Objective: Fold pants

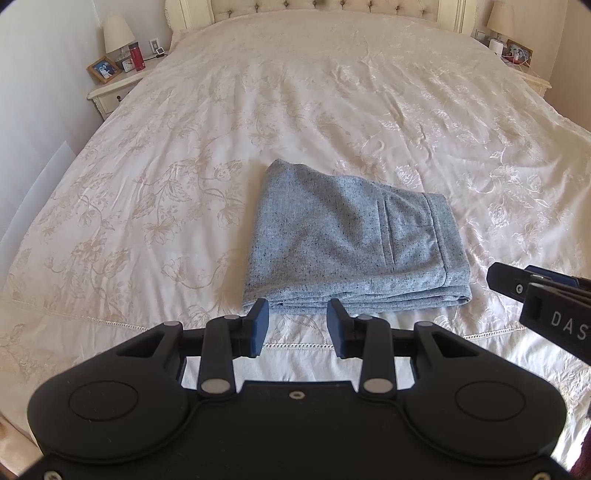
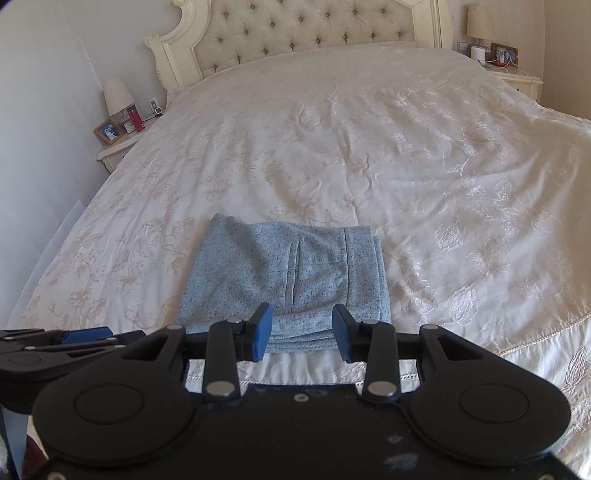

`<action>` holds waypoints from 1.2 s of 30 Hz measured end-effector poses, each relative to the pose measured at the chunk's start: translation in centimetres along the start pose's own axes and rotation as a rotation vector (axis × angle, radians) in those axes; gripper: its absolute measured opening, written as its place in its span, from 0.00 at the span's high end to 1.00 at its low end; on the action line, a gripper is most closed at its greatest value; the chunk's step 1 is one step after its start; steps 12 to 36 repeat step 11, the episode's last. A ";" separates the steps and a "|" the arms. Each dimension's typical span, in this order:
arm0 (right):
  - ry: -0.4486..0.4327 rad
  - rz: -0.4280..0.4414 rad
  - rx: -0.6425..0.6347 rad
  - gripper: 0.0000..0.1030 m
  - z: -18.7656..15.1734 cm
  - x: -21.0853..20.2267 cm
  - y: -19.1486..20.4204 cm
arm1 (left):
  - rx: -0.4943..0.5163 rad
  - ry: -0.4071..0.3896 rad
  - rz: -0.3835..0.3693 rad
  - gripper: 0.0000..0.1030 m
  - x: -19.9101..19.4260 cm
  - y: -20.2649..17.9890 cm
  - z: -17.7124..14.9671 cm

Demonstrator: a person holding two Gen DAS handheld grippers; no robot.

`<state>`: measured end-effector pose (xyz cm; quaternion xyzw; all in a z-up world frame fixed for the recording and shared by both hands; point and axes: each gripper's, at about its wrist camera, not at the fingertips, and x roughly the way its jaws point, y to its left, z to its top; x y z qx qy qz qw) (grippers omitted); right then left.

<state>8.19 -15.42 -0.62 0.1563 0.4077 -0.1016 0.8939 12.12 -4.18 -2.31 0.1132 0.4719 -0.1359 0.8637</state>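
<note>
Pants (image 1: 351, 243): grey-blue flecked fabric, lying folded into a compact stack near the foot edge of the bed (image 1: 332, 92), waistband to the right, back pocket welt uppermost. Nearest the cameras, the left gripper (image 1: 297, 326) hangs just short of the stack's near edge, jaws spread, nothing between them; the right gripper (image 2: 303, 330) hovers likewise over the near layered edge, jaws spread and empty. The cloth appears soft, medium-weight, non-slippery; layers would likely slide apart unless taken at the stacked near edge or waistband corner. Folding appears essentially complete. Legible writing: "DAS" on the right gripper's body in the left view. Beyond lie the embroidered cream bedspread (image 2: 406, 166), then the tufted headboard (image 2: 306, 33).
</note>
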 end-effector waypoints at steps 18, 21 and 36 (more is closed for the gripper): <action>0.008 -0.010 0.006 0.62 0.1 0.7 -0.1 | 0.027 -0.020 -0.005 0.56 0.1 0.0 0.4; 0.008 -0.010 0.006 0.62 0.1 0.7 -0.1 | 0.027 -0.020 -0.005 0.56 0.1 0.0 0.4; 0.008 -0.010 0.006 0.62 0.1 0.7 -0.1 | 0.027 -0.020 -0.005 0.56 0.1 0.0 0.4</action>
